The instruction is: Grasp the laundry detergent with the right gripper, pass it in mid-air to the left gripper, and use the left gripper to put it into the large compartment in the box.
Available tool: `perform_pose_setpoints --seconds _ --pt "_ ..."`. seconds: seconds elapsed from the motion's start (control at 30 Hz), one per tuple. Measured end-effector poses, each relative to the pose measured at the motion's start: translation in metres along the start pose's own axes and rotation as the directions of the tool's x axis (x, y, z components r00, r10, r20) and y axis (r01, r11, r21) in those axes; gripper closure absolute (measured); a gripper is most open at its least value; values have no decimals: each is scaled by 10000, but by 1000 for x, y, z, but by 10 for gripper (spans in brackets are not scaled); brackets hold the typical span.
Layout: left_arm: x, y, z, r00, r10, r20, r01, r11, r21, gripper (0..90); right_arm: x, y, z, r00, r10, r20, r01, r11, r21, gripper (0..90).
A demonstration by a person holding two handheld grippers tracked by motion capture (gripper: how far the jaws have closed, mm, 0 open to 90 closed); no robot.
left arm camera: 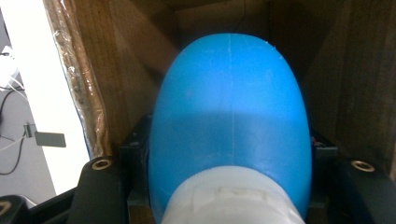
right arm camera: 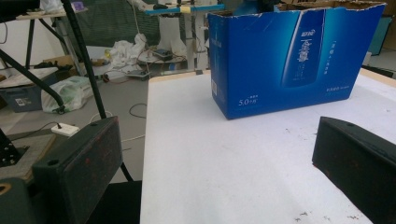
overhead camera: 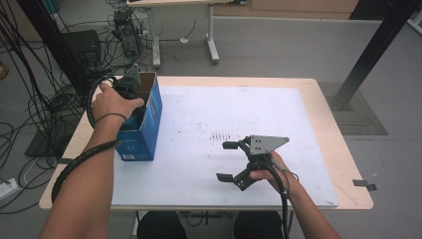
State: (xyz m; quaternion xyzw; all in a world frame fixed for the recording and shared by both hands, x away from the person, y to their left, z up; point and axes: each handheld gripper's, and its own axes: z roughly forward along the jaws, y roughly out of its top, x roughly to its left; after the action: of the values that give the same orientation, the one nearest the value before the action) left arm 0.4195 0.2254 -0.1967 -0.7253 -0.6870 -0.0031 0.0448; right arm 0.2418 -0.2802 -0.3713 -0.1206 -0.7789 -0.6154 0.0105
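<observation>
A: Report the left gripper (overhead camera: 130,87).

B: In the high view it is lowered into the open top of the blue box (overhead camera: 149,119), which stands at the left edge of the white sheet (overhead camera: 199,164) on the table (overhead camera: 343,164). The left hand (overhead camera: 113,102) grips it from above.

A: Jaw state?

B: Clenched on a blue bottle (left arm camera: 231,116). In the left gripper view the bottle sits between the two black jaws, its white cap (left arm camera: 229,198) nearest the camera and its rounded body pointing deeper into the box. Brown cardboard walls surround it on three sides.

A: Does the bottle touch the box floor?

B: Cannot tell; the bottle hides the floor.

A: Report the right gripper (overhead camera: 230,160).

B: It is held by the right hand (overhead camera: 271,174) near the front of the sheet, well apart from the box. Its jaws are released, spread wide, with nothing between them. In the right gripper view they point toward the box's long printed side.
</observation>
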Motion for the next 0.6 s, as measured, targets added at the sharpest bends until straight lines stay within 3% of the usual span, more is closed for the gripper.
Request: perform_pose_setpoints --seconds 0.6 --pt "-3 2 0 10000 7 -66 -7 9999 119 379 -1 1 0 10000 -39 12 39 10000 62 16"
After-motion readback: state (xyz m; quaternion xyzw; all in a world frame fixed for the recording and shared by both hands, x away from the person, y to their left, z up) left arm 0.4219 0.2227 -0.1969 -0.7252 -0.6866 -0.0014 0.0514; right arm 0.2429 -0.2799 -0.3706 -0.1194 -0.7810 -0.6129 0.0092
